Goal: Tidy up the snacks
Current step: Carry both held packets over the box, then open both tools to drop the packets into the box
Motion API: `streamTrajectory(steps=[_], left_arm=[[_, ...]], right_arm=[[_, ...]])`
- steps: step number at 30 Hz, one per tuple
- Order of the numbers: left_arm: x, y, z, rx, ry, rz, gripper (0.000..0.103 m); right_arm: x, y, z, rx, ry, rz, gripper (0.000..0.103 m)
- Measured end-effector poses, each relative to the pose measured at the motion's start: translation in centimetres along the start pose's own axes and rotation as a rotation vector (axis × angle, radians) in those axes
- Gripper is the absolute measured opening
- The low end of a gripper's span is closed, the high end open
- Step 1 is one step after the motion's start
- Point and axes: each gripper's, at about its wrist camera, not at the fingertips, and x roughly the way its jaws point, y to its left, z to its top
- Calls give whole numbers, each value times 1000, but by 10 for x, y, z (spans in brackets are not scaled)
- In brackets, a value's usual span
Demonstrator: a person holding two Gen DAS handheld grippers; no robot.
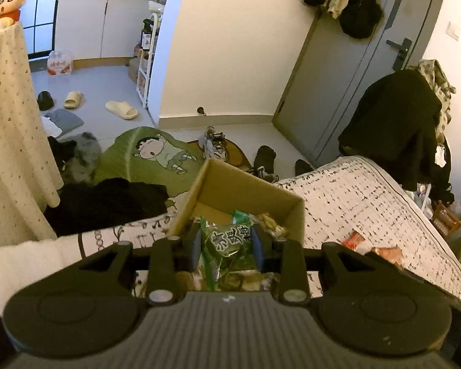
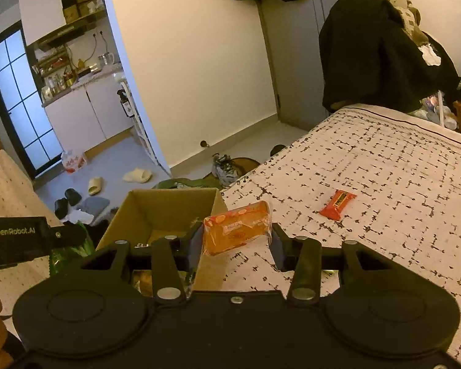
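Observation:
An open cardboard box (image 1: 230, 187) stands on the patterned bed and holds several wrapped snacks. My left gripper (image 1: 226, 243) is shut on a green snack packet (image 1: 227, 246) and holds it over the box. My right gripper (image 2: 236, 246) is shut on an orange snack packet (image 2: 236, 230), held just right of the box (image 2: 156, 206) above the bed. A red-orange snack bar (image 2: 337, 204) lies alone on the bed further right. In the left wrist view, red and orange snacks (image 1: 353, 241) lie on the bed right of the box.
The bed (image 2: 384, 169) stretches to the right, with dark clothes piled at its far end (image 2: 378, 52). The floor beyond the box holds a green cartoon rug (image 1: 150, 153), shoes, slippers and clothes. The left gripper's body (image 2: 18, 240) shows left of the box.

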Motion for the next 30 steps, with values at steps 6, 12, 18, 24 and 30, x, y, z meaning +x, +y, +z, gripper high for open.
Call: streamTrajectory(steps=[6,12,18,24,30], left_arm=[[13,10,12,5,4,-8,32],[27,15,22,-6,18,-6,32],[46,5,32,14,32,-22,32],[64,-1,39,0,53,-18,35],[74,3,41,2,66,19,52]], right_arm=[[6,13,3,-31,-9,41,44],[21,25,1,-25,13,80,44],[43,30,4,26,29,99,44],[61,33,10,68,28,106,45],[75,30,5,84,60,94,46]])
